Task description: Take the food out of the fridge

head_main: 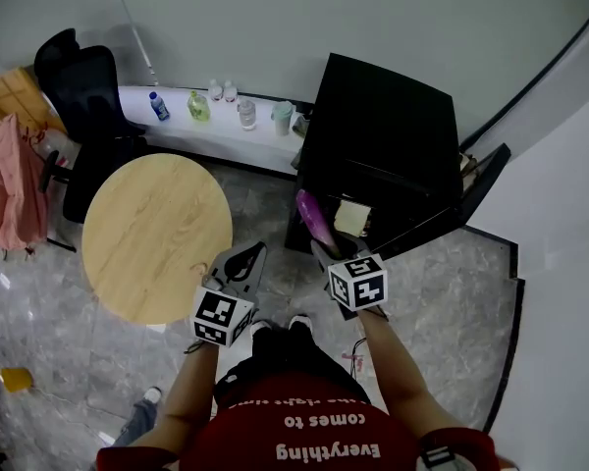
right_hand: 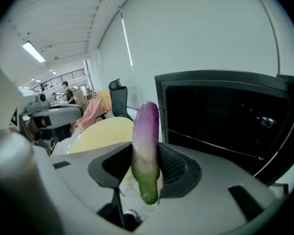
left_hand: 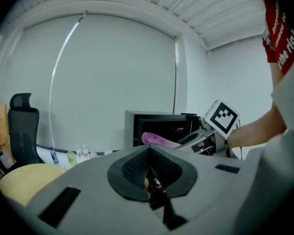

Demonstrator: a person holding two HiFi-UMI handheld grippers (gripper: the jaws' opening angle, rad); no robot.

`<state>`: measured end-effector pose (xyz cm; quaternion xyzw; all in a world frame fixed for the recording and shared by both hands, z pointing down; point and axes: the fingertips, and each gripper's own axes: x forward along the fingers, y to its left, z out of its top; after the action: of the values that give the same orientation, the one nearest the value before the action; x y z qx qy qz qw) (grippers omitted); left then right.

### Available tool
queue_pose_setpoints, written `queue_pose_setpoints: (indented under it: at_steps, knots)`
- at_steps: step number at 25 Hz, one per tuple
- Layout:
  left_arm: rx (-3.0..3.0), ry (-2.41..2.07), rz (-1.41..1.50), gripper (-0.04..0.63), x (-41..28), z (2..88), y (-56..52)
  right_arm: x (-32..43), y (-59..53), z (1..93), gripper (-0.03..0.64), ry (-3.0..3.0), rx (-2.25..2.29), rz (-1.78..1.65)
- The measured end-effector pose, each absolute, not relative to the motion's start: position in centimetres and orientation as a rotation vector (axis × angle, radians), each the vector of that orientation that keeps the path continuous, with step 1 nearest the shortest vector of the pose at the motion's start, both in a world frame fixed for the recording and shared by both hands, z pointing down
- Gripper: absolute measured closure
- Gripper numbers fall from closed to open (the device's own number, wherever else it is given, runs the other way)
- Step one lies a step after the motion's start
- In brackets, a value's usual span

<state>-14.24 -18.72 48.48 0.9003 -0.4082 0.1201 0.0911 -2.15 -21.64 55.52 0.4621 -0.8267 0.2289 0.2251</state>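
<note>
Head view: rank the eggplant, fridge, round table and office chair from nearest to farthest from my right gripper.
1. eggplant: clamped in the jaws of the right gripper.
2. fridge: just ahead, door open.
3. round table: off to the left.
4. office chair: far left, near the back wall.

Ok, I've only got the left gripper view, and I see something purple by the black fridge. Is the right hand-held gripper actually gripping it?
Observer: Yes. The right gripper view shows the right hand-held gripper shut on an eggplant, with its pads pressing both sides and the green end nearest the camera.
Operator: Is there any food inside the fridge?
Observer: The head view shows one pale yellowish item on a shelf in the open fridge. I can't tell what it is.
</note>
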Motion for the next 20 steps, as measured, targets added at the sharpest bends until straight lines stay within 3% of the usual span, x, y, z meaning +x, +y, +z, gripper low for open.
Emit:
queue_pose_setpoints:
  at_steps: [20]
  knots:
    - [2.262,-1.807,0.291,0.589,-33.2,48.7,-14.9,-25.8,-23.0,56.4,0.449,-2.490,0.632,0.478]
